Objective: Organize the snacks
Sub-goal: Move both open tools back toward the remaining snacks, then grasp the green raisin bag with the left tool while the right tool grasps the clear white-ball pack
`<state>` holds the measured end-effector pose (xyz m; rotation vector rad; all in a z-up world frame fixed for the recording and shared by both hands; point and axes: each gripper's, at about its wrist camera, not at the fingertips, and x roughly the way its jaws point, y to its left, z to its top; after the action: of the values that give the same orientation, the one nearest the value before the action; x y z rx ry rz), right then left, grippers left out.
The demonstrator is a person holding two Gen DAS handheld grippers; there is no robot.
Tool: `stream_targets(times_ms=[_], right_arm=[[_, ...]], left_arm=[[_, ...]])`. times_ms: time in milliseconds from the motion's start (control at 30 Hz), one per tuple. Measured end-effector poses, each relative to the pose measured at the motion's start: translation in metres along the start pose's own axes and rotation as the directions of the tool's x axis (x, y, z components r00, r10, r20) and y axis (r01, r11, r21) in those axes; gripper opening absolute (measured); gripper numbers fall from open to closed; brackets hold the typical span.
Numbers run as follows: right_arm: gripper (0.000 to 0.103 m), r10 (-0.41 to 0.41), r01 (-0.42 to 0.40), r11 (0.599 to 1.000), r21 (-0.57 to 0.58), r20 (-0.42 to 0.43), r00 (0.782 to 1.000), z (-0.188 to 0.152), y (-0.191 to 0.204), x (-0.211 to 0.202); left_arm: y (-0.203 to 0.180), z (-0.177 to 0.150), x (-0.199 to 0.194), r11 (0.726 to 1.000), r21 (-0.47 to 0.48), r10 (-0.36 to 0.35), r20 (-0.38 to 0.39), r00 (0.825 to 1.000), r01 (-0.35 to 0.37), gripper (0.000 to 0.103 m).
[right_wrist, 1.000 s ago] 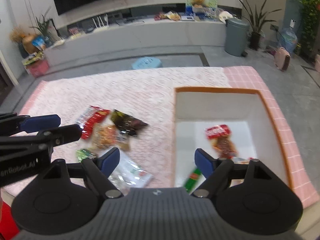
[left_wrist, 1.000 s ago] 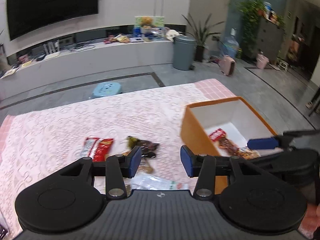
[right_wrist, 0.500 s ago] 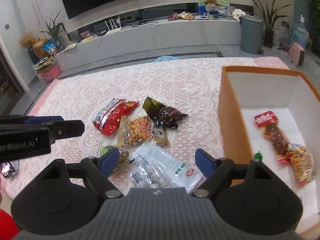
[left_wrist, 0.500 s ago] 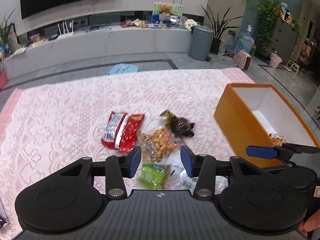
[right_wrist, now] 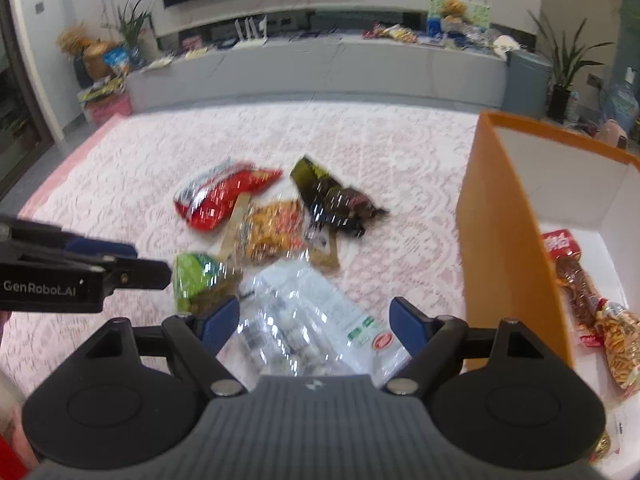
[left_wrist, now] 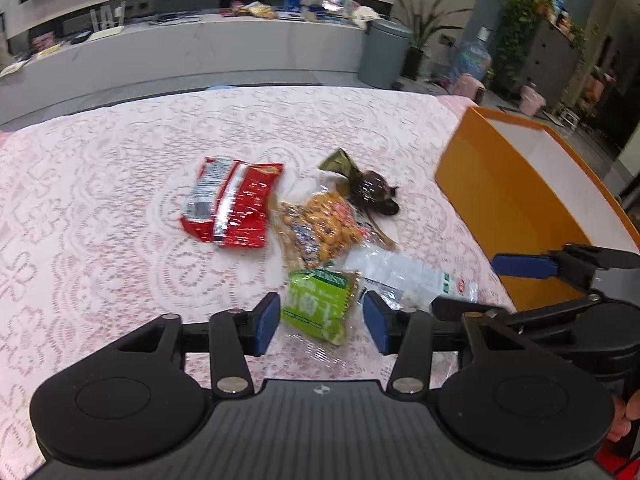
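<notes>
green pack (left_wrist: 318, 303): left of box (left_wrist: 505, 192), between left gripper (left_wrist: 320, 322) blue pads, not yet pinched
clear bag (right_wrist: 308, 322): under right gripper (right_wrist: 314, 322), beside box
grippers: both spread wide, holding nothing
handling: likely light, crinkly, slippery film; pinch an edge seam
axis: green pack's long axis points away from the camera, tilted toward the box

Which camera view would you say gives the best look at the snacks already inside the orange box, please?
The right wrist view: it looks over the orange box wall onto its white floor, where a red-topped packet and a noodle-like snack bag lie. The left wrist view shows only the box's outer wall and rim; its contents are hidden.
</notes>
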<state>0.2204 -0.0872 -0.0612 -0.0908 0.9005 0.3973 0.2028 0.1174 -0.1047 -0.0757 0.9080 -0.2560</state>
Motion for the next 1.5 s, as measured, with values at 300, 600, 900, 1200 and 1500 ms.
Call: stream_targets(times_ms=[300, 600, 900, 1200, 1500], right_arm=[[0.08, 0.017, -0.025, 0.997, -0.069, -0.114, 0.993, -0.012, 0.012, 0.024], [0.08, -0.013, -0.001, 0.997, -0.081, -0.174, 0.985, -0.014, 0.013, 0.043], [0.08, -0.069, 0.041, 0.982, -0.187, -0.147, 0.987, -0.016, 0.028, 0.049], [0.082, -0.095, 0.063, 0.971, -0.231, -0.126, 0.988, -0.018, 0.035, 0.053], [0.083, -0.089, 0.061, 0.977, -0.204, -0.13, 0.988, -0.018, 0.032, 0.055]], left_arm=[[-0.012, -0.006, 0.026, 0.989, 0.148, 0.023, 0.029, 0.999, -0.027, 0.072], [-0.012, -0.008, 0.05, 0.985, 0.166, 0.04, -0.012, 0.999, -0.038, 0.072], [-0.008, -0.011, 0.056, 0.987, 0.15, 0.061, 0.002, 0.998, -0.061, 0.07], [-0.004, -0.013, 0.057, 0.992, 0.119, 0.05, 0.01, 0.999, -0.051, 0.066], [-0.005, -0.013, 0.052, 0.992, 0.1, 0.077, 0.015, 0.997, -0.078, 0.053]])
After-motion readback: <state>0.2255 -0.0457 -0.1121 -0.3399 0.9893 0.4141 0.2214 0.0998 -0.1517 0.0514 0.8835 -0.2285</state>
